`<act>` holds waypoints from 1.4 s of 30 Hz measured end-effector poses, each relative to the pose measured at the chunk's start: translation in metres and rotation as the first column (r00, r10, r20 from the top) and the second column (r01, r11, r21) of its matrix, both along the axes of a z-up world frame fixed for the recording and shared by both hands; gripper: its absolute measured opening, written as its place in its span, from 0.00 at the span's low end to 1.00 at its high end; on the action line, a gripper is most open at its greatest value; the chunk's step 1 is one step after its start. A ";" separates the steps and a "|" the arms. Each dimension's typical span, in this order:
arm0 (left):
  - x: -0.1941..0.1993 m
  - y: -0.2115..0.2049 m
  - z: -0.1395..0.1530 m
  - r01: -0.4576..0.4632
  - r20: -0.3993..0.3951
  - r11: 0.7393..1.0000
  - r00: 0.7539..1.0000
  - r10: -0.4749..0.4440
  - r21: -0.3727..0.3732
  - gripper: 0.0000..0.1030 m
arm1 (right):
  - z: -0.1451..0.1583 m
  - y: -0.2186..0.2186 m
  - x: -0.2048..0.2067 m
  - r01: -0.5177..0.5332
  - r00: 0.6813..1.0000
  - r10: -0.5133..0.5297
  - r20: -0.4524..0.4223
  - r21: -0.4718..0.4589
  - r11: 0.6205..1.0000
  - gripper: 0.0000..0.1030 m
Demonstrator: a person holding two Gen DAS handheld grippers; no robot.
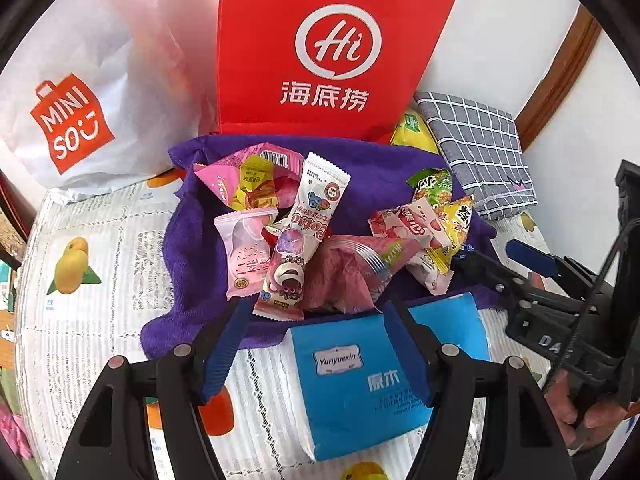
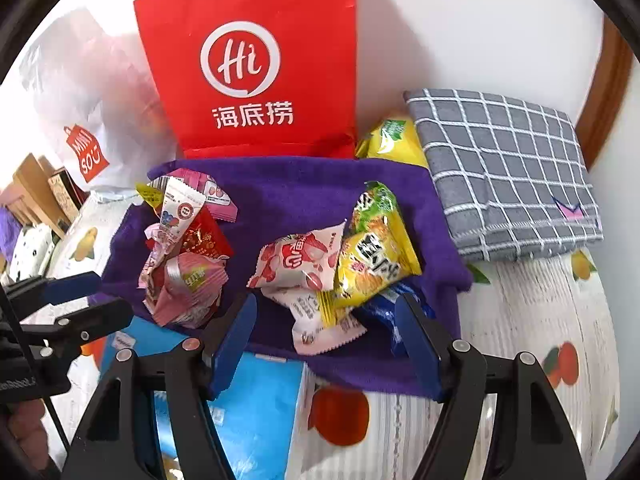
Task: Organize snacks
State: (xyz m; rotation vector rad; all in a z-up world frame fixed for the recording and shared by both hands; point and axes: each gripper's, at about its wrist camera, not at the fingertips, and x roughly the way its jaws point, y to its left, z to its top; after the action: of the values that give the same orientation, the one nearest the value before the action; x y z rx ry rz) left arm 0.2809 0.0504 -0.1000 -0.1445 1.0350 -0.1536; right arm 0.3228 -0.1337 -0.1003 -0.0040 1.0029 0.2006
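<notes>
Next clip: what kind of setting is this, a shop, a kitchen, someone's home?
Probably a home: a table under a fruit-print lace tablecloth against a white wall, with a white Miniso shopping bag, a red Haidilao paper bag and a folded grey checked cloth behind loose snacks.

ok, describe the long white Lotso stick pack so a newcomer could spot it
Start at the red bag standing at the back; a purple towel lies before it. In the towel's left snack heap, the stick pack stands tall and narrow, white, with a pink bear printed near its bottom.
</notes>
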 end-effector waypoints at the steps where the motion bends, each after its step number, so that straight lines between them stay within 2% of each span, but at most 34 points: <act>1: -0.002 0.000 0.002 0.000 0.004 1.000 1.000 0.000 0.001 0.69 | 0.003 0.000 -0.003 0.004 1.000 -0.004 0.003 0.001 1.000 0.70; 3: -0.007 -0.001 0.006 0.002 0.013 1.000 1.000 -0.001 -0.002 0.73 | 0.012 -0.002 -0.010 0.029 0.999 -0.029 0.016 -0.002 1.000 0.70; 16: -0.062 -0.009 0.038 -0.012 0.072 1.000 0.997 0.012 0.011 0.77 | 0.055 -0.012 -0.069 0.054 0.998 -0.055 0.027 0.035 0.998 0.70; 21: -0.095 -0.013 0.059 -0.036 0.127 0.999 0.991 0.031 0.036 0.79 | 0.071 -0.017 -0.103 0.073 0.995 -0.075 0.065 0.026 0.997 0.73; 29: -0.152 -0.030 0.085 -0.053 0.211 0.995 0.977 0.034 0.085 0.81 | 0.098 -0.023 -0.163 0.049 0.987 -0.057 0.152 0.051 0.997 0.92; 37: -0.210 -0.037 0.107 -0.086 0.292 0.991 0.955 0.054 0.098 0.82 | 0.121 -0.035 -0.218 0.102 0.973 -0.104 0.205 0.020 0.995 0.95; 42: -0.240 -0.039 0.114 -0.108 0.331 0.990 0.941 0.072 0.092 0.82 | 0.131 -0.043 -0.252 0.131 0.960 -0.134 0.244 0.031 0.991 0.95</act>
State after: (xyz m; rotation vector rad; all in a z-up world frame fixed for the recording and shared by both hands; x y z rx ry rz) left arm 0.0405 0.0113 0.0144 -0.0640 0.7013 -0.0355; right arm 0.0710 -0.1767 0.0306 0.0508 0.7506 0.0818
